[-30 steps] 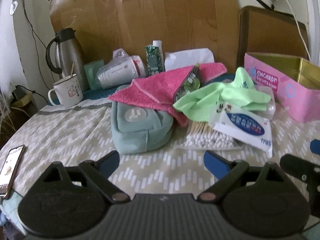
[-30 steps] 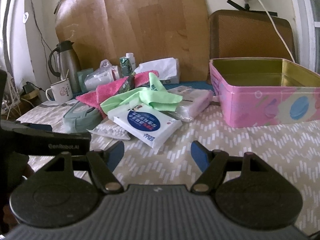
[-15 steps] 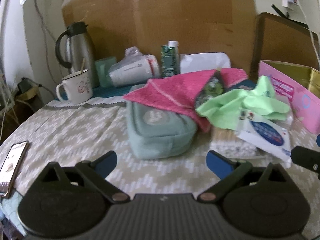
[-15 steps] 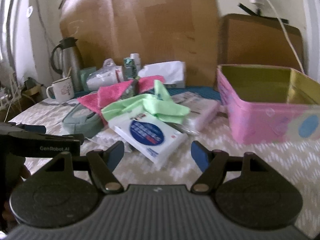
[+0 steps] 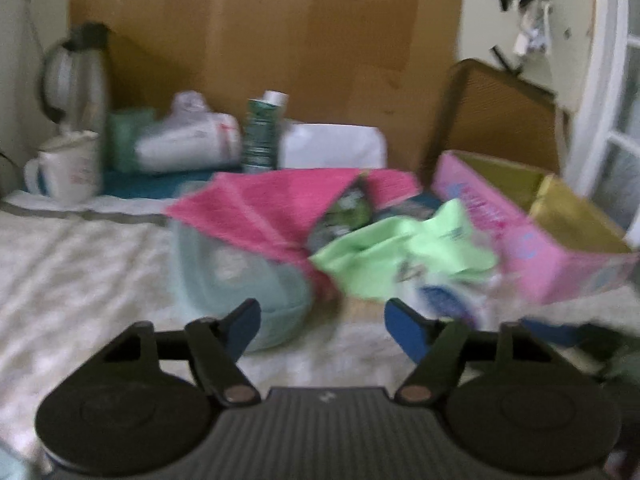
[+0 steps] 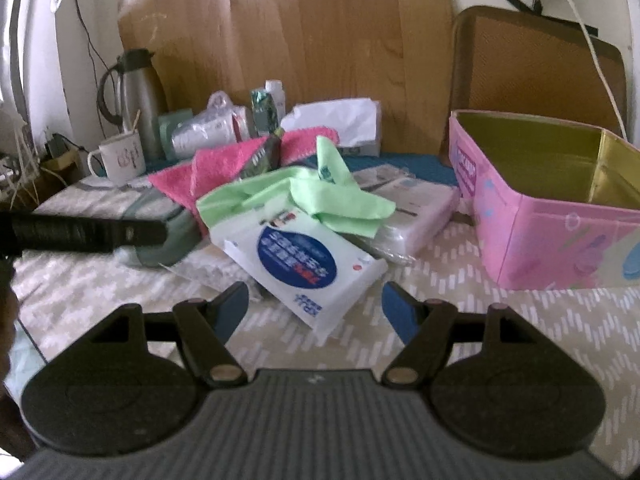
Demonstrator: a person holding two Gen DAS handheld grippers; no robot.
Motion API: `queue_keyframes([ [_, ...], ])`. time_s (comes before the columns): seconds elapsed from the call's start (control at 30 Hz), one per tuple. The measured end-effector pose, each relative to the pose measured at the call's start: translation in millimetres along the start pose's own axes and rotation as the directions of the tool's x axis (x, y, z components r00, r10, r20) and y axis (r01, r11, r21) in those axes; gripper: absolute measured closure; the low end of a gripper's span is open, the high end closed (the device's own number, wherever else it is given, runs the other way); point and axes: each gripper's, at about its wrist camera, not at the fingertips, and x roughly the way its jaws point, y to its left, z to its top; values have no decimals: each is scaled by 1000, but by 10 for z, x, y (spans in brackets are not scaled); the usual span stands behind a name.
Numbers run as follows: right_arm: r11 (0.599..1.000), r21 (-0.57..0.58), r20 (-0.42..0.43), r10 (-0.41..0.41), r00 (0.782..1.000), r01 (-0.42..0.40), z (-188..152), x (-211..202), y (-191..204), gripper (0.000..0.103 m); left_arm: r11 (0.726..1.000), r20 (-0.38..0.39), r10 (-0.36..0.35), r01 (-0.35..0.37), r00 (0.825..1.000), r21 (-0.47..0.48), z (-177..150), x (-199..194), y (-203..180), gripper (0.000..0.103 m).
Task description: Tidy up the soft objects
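In the left wrist view, our left gripper (image 5: 322, 326) has just been closing yet grips nothing, its jaws apart before the soft teal pouch (image 5: 240, 276) at eleven o'clock, best pinched at its padded near edge. In the right wrist view, our right gripper (image 6: 314, 312) gapes empty around the light, squashy tissue pack (image 6: 300, 260) without touching it; the limp green cloth (image 6: 312, 196) lies at twelve, the pink tin (image 6: 540, 216) at two looks empty.

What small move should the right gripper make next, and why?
Probably ease the right gripper forward over the wipes pack: its jaws stand open and empty, the pack lies just ahead between them on top of the pile, and the pink tin beside it stands open.
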Motion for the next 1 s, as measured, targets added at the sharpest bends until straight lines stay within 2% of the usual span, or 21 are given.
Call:
queue_keyframes([
  [0.07,1000,12,-26,8,1000,-8,8,71,-47,27,999,14,-43,43,999,13,87,82,-77,36],
  [0.17,998,51,-71,35,997,-32,23,192,-134,27,995,-5,-70,70,998,67,181,285,-253,47],
  [0.2,998,55,-77,36,996,-32,19,225,-147,39,993,-37,-84,87,996,78,195,381,-307,59],
  [0.23,998,54,-77,39,996,-35,12,243,-146,56,990,-81,-103,109,991,85,193,489,-357,78],
  [0.27,998,41,-66,44,997,-41,5,240,-134,60,989,-124,-114,125,986,84,177,575,-404,83],
  [0.33,998,36,-66,46,997,-44,-1,205,-121,66,988,-112,-100,112,989,109,130,548,-503,84],
  [0.43,997,62,-30,38,999,-36,-62,29,-200,67,984,-101,-144,153,984,94,104,346,-601,84],
  [0.57,998,47,93,30,995,-34,-140,-418,-293,68,974,-27,-192,194,981,119,173,74,-841,84],
  [0.67,999,41,203,-15,979,7,-155,-698,-404,68,961,27,-235,228,972,160,309,61,-1156,83],
  [0.73,997,42,276,-70,958,60,-107,-811,-521,69,951,46,-253,240,966,195,442,138,-1397,83],
  [0.8,991,45,313,-136,940,128,-33,-817,-676,69,940,56,-277,258,959,225,557,316,-1692,82],
  [0.93,963,104,314,-268,911,248,118,-609,-1091,70,935,0,-285,277,959,222,635,783,-2090,82],
  [1.0,950,140,304,-308,901,278,155,-531,-1286,70,932,-36,-297,297,954,208,614,974,-2215,83],
])
